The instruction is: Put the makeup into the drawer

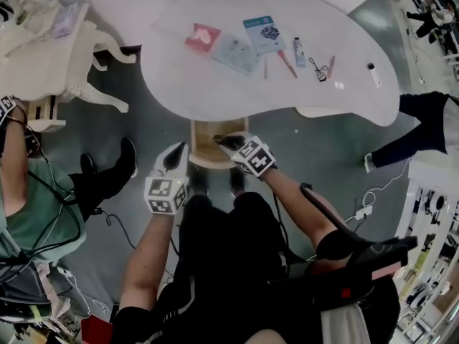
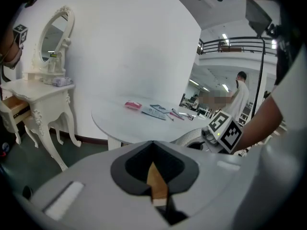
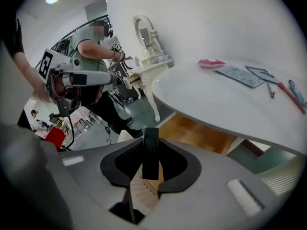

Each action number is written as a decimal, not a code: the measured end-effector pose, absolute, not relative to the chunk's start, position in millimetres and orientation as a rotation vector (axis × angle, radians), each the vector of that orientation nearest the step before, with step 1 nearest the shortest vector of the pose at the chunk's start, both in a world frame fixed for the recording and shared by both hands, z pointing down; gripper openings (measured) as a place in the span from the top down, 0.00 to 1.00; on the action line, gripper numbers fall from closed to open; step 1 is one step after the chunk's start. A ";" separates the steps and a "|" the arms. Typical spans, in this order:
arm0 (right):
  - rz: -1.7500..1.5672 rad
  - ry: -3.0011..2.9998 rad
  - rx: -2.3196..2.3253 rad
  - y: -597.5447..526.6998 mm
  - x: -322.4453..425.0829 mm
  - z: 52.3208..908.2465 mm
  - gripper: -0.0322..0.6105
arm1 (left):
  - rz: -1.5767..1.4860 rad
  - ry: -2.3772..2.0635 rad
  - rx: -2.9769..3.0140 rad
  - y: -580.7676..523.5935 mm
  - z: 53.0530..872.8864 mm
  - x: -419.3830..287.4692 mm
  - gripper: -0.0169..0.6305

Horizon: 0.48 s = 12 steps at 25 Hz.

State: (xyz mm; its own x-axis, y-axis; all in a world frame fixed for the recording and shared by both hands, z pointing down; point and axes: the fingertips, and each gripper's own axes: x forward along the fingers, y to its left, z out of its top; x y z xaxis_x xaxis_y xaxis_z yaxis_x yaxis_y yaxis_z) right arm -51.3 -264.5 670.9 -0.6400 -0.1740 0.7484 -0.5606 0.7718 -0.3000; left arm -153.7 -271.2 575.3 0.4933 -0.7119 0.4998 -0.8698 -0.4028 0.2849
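A: About the right gripper (image 1: 226,142): clamped on anything?

B: Clamped on a slim black stick (image 3: 150,152), upright between the jaws, top end poking past the tips.

A: And placed where?

B: Just below the centre of the head view, over the right part of the open wooden drawer (image 1: 202,142), tucked under the lower edge of the white table (image 1: 215,95). Hard to say whether touching the drawer floor or held clear of it.

A: And the left gripper (image 1: 178,155)?

B: Tips drawn together, nothing between them, only a thin wedge of brown wood visible behind. Beside the drawer's left edge, pointing up-frame, near the right gripper yet apart from it.

A: Rest of the makeup?

B: Spread over the tabletop across the upper middle of the frame: pink packet (image 1: 203,37) furthest left, pale blue sachet (image 1: 237,54) just right of it, teal-printed sachet (image 1: 263,34) above that, then a pink pencil (image 1: 287,64), a small tube (image 1: 299,51) and an eyelash curler (image 1: 319,69) in a loose row, and a white tube (image 1: 373,74) alone toward the right end.

A: Anything else around?

B: White dressing table (image 1: 46,49) with an oval mirror (image 2: 53,35) at upper left; person in a green top (image 1: 25,221) along the left edge; dark-trousered legs (image 1: 423,124) at right, beyond the table's end.
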 end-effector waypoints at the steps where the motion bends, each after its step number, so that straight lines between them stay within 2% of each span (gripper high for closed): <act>1: 0.677 -2.214 0.540 -264.1 -53.1 676.5 0.80 | 0.418 -1.296 2.222 -270.0 579.2 -154.9 0.97; 12: 0.672 -2.132 0.493 -273.4 -54.4 718.2 0.80 | 0.457 -1.247 2.213 -273.3 608.1 -151.1 0.97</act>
